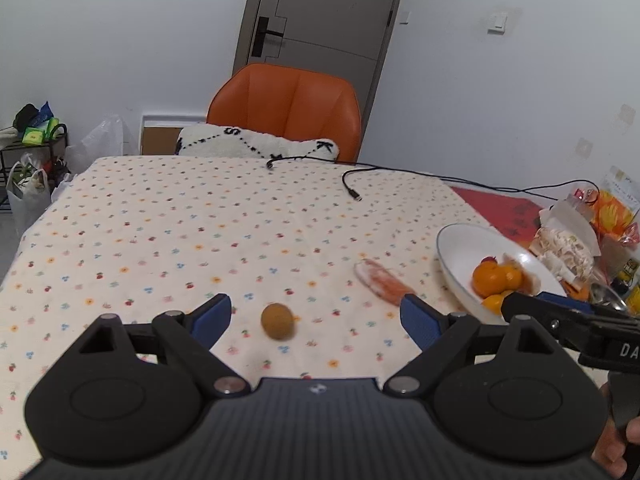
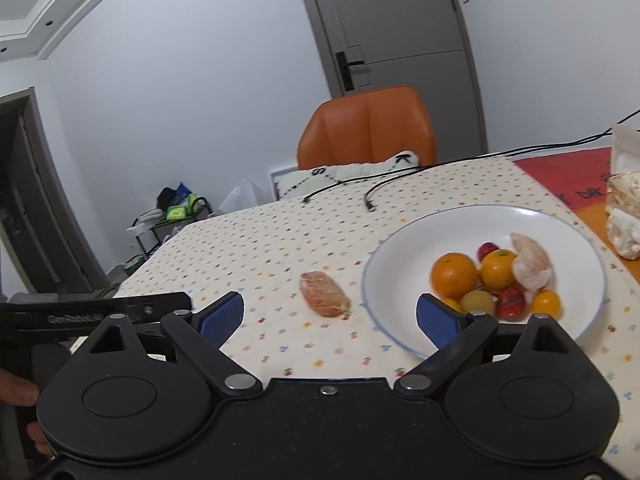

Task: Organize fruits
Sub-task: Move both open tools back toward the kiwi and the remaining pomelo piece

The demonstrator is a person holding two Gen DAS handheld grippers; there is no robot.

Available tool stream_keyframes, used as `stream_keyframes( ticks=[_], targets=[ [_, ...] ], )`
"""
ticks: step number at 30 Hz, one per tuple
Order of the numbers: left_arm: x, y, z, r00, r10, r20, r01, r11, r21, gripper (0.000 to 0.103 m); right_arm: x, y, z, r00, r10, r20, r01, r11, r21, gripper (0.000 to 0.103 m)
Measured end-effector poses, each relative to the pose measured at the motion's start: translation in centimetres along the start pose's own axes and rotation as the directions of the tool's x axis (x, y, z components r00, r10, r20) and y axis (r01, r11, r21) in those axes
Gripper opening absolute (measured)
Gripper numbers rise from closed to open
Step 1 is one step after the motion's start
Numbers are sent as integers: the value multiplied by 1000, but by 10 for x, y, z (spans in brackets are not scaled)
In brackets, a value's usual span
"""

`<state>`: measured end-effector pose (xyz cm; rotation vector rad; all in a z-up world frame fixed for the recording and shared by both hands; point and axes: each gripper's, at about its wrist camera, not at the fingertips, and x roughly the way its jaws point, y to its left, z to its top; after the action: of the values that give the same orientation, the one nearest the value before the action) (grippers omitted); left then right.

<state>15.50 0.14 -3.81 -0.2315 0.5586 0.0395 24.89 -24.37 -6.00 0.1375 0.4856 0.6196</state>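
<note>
Two fruits left outside plate (image 2: pixel 580 232): kiwi (image 1: pixel 277 321) sits between my wide-open, empty left gripper (image 1: pixel 316 316), peeled segment (image 2: pixel 325 294) ahead of my open, empty right gripper (image 2: pixel 331 314); next I close on kiwi.

Across my bench (image 1: pixel 160 220) with its flowered cloth stands an orange chair (image 1: pixel 286 108) holding a white cushion (image 1: pixel 256 144). Two black cables (image 1: pixel 352 184) trail over the far edge. Behind, I see a grey door (image 1: pixel 320 12) and a cluttered rack (image 1: pixel 32 136) at left.
</note>
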Motion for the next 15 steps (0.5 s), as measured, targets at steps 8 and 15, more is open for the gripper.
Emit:
stream_keyframes(
  ticks=[8, 15],
  targets=[
    [8, 6, -4, 1000, -20, -22, 20, 1000, -5, 81, 13, 19, -2, 999, 20, -33, -22, 999, -45, 92],
    [25, 8, -8, 998, -39, -55, 38, 999, -12, 65, 18, 24, -2, 999, 11, -48, -14, 998, -53, 89]
  ],
)
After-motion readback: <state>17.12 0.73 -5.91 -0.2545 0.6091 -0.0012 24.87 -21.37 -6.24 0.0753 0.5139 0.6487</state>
